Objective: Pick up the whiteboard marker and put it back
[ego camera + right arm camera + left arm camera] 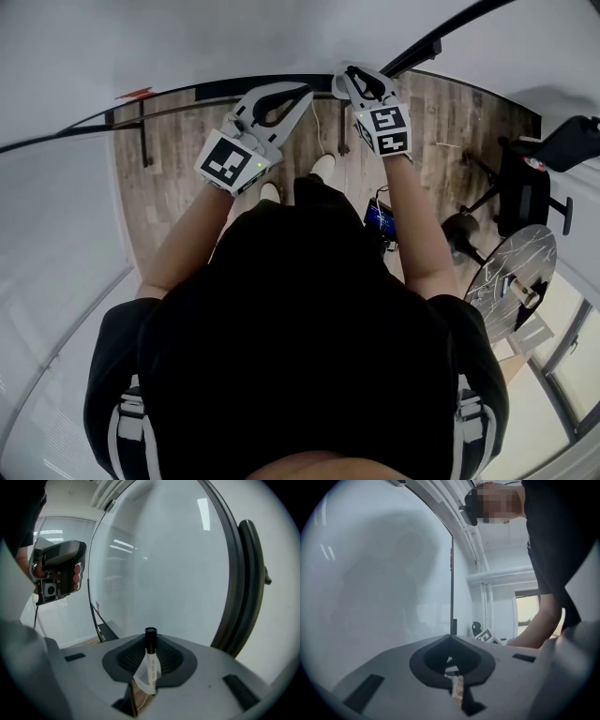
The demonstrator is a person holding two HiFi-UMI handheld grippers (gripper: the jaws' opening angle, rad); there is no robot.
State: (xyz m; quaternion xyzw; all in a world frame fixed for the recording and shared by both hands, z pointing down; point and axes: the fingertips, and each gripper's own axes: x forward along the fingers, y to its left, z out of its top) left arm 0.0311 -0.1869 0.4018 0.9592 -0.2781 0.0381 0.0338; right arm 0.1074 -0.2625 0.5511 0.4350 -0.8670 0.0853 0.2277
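The whiteboard marker point(150, 660), white with a black cap, stands upright between the jaws of my right gripper point(150, 643), which is shut on it, cap pointing away from me. The glossy whiteboard point(164, 564) fills the space just ahead. In the head view the right gripper point(351, 75) reaches toward the board's dark lower ledge point(187, 101), and the marker is hidden there. My left gripper point(302, 93) is held level beside it on the left. Its jaws meet at the tips with nothing between them point(451, 638), facing the whiteboard point(384, 583).
Wooden floor point(169, 187) lies under the board. A black office chair point(525, 187) and a round marble-topped table point(511, 277) stand to my right. The board's dark frame point(248, 588) curves along the right of the right gripper view.
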